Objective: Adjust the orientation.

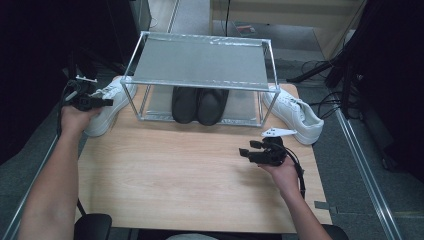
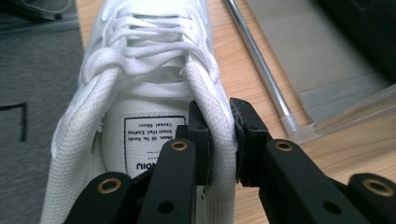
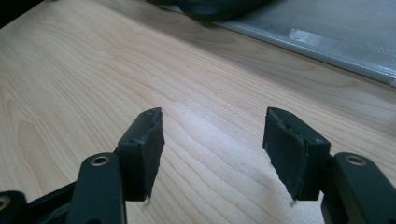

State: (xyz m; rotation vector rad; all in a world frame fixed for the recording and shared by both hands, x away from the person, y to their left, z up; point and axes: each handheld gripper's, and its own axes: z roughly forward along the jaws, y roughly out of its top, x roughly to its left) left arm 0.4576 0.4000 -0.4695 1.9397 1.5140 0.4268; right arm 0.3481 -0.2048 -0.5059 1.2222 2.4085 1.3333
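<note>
While the right gripper [image 1: 254,149] rests low over bare wood near the front right of the table [image 1: 175,180], jaws spread wide with nothing between them, the left gripper [image 2: 219,135] is doing the work: its pads pinch the inner side wall of the collar of the left white sneaker [image 2: 140,93], one jaw inside the opening, one outside. That collar grip looks chosen for lifting the shoe by a firm edge rather than the soft laces. This sneaker sits at the table's left edge, just beside the left legs of the metal shoe rack [image 1: 200,65], toe pointing away. Open tabletop lies in front of the rack, so there is room to swing the shoe in. A pair of black shoes [image 1: 199,104] already fills the middle of the lower shelf; gaps on either side look tight, hard to tell from above. The top shelf is free. The right white sneaker [image 1: 294,112] lies beside the rack's right legs, close to the table's right edge, untouched.
</note>
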